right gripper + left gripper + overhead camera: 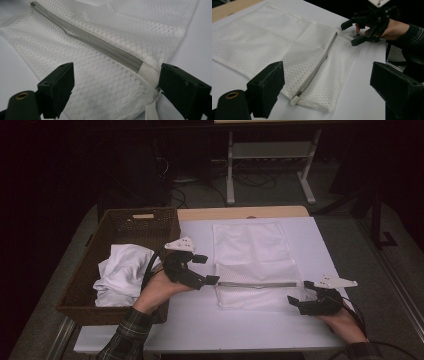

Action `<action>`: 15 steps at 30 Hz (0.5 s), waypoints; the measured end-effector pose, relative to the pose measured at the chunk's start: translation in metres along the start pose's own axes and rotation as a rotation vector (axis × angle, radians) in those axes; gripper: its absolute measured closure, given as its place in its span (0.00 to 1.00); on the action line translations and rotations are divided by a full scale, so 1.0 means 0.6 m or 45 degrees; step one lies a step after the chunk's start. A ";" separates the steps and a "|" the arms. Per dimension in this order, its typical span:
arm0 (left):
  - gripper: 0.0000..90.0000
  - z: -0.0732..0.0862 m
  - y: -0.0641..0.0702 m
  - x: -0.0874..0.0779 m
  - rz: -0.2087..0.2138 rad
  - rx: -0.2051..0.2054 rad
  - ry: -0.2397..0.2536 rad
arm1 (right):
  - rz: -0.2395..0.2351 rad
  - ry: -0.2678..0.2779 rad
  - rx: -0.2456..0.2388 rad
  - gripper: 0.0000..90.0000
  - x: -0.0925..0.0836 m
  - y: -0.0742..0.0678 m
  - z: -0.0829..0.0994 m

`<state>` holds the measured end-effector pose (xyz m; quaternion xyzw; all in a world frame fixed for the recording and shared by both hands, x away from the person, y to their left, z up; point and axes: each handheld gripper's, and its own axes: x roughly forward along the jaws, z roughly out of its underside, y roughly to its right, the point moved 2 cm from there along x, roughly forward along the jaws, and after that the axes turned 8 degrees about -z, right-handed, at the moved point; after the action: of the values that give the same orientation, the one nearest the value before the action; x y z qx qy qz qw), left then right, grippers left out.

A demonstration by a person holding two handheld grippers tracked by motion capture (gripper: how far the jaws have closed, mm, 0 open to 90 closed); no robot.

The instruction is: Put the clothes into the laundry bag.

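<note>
On the white table [200, 325], your 2 grippers, left [206, 270] and right [300, 291], hover open-jawed at opposite ends of the white mesh laundry bag's [252, 252] grey zipper [256, 284].

Counts: one white mesh laundry bag [252, 265] lying flat on the table [200, 320], carrying one grey zipper [256, 284] with one slider [298, 94]. One wicker basket [150, 225] sitting left of it, holding one bundle of white cloth [122, 272]. Two grippers working: left gripper [206, 269], right gripper [299, 292], both with jaws standing apart. Two hands, two plaid sleeves showing.
</note>
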<state>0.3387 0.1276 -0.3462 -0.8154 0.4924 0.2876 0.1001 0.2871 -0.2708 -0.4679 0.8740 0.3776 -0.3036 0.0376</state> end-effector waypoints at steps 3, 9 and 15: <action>0.13 -0.002 -0.002 -0.002 -0.002 0.006 -0.003 | 0.001 0.001 0.000 0.14 -0.001 0.000 0.000; 0.13 -0.002 -0.011 -0.016 -0.018 0.005 0.014 | 0.003 0.005 0.000 0.14 -0.002 0.002 0.000; 0.13 0.009 -0.032 -0.041 -0.056 0.004 0.010 | 0.000 0.002 -0.003 0.14 -0.001 0.003 0.000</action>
<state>0.3446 0.1579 -0.3392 -0.8270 0.4751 0.2813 0.1056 0.2884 -0.2724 -0.4678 0.8742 0.3780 -0.3025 0.0384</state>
